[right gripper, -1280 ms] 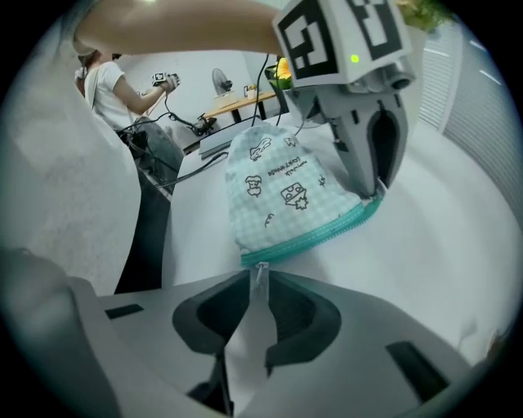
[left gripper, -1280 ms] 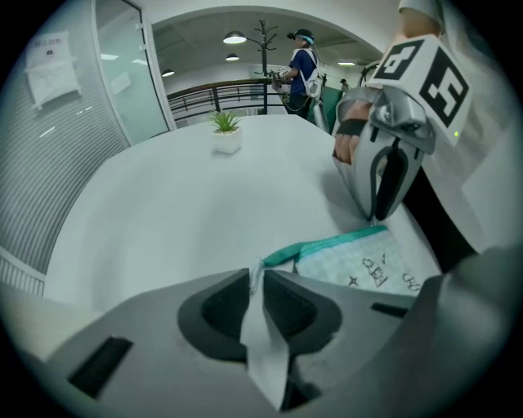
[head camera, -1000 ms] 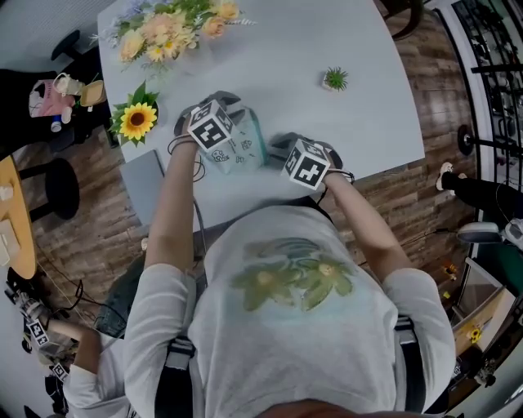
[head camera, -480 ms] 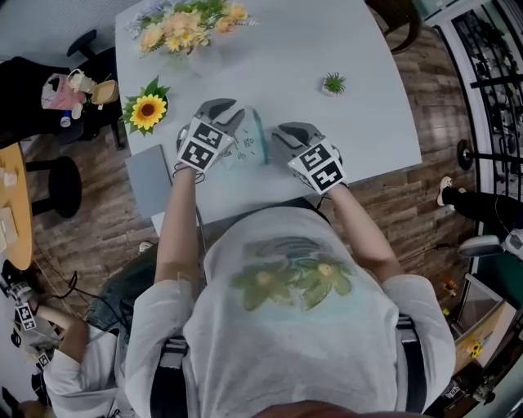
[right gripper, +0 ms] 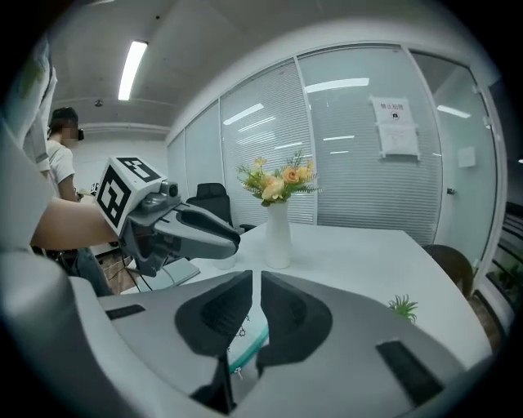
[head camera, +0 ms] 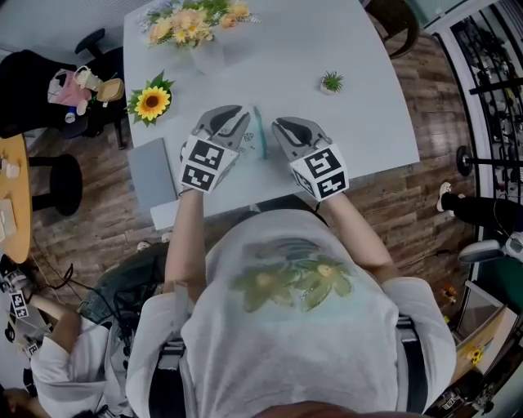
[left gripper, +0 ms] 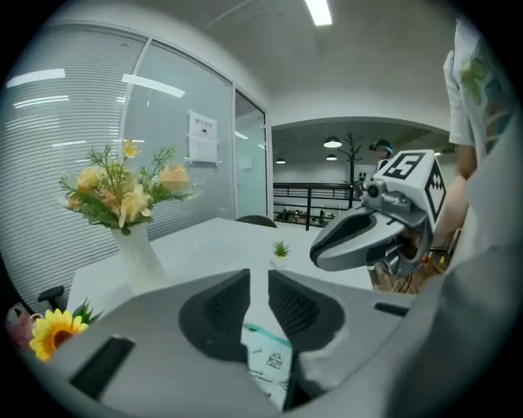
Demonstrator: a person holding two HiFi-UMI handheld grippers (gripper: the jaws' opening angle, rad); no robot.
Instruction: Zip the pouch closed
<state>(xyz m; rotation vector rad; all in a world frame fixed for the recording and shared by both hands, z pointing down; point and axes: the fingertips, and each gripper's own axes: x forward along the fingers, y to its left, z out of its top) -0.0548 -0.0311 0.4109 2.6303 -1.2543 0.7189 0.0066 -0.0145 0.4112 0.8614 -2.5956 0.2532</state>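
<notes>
The pouch (head camera: 258,144) is clear with small prints and a teal zipper edge. It lies on the white table (head camera: 359,98), showing only as a narrow strip between my two raised grippers. My left gripper (head camera: 233,112) hangs above its left side and covers most of it. My right gripper (head camera: 282,125) hangs just right of it. In the left gripper view the pouch (left gripper: 270,359) shows below, through the narrow gap of the left gripper (left gripper: 259,277). The right gripper (right gripper: 256,282) view shows it (right gripper: 245,343) the same way. Both jaws have just been closing, with nothing between the pads.
A vase of pale flowers (head camera: 192,20) stands at the table's far left, with a sunflower (head camera: 152,103) near the left edge. A small green plant (head camera: 332,81) sits far right. A grey flat board (head camera: 153,173) juts over the near left corner. Another person (head camera: 49,359) sits lower left.
Both grippers have lifted off the pouch and come up toward the camera. The left gripper now covers more of the pouch. Both jaw gaps look narrower.
</notes>
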